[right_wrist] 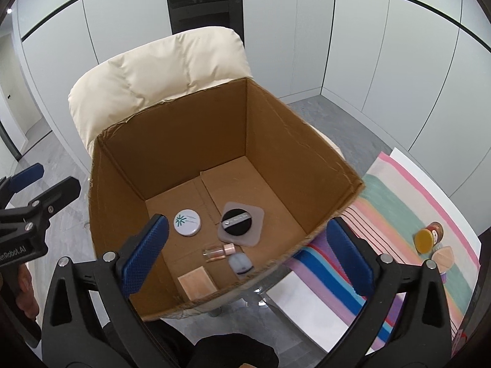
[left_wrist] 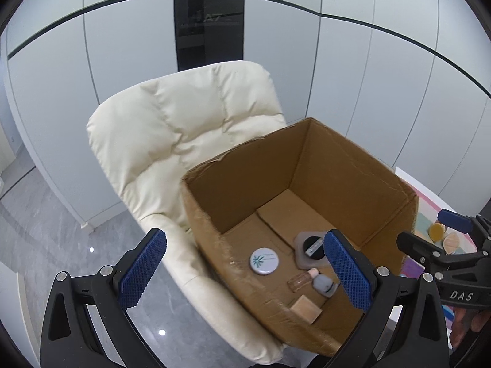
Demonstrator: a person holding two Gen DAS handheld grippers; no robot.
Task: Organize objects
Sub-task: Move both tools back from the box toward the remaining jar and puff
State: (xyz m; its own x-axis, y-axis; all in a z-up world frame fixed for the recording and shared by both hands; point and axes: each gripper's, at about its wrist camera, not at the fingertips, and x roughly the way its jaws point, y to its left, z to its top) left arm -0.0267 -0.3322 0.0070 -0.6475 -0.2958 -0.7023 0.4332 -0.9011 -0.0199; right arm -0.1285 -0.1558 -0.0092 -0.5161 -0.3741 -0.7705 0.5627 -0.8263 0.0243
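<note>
An open cardboard box (right_wrist: pixel 196 141) sits on a cream padded chair (right_wrist: pixel 159 70), and five small toiletry items lie on its floor. A round white tin (right_wrist: pixel 187 222) lies just beyond the right gripper's left finger. A black puff on a grey square pad (right_wrist: pixel 241 224) lies farther ahead, between that gripper's two fingers. Nearer the fingers lie a small clear bottle with a pink cap (right_wrist: pixel 218 251), a pale blue-grey rounded piece (right_wrist: pixel 240 263) touching or nearly touching it, and a tan square block (right_wrist: pixel 196 282) closest to the near wall.

The right gripper (right_wrist: pixel 248 254) hovers above the box's near edge, jaws spread wide and empty. The left gripper (left_wrist: pixel 242 276) hangs over the box's left near corner, also spread wide with nothing between its blue pads (left_wrist: pixel 142 270).

Well to the right of the right gripper's right finger, outside the box, a striped cloth (right_wrist: pixel 396 214) covers a table. On it stand a small jar with a yellow lid (right_wrist: pixel 427 237) and, just beside it, a peach-coloured piece (right_wrist: pixel 442 257); what that piece is cannot be made out at this edge of the view.

Judging by the layout, one item is just dropped off and the step in hand is going for the next. That calls for swinging the right gripper right, toward the jar, and lowering with a finger on each side of it.
</note>
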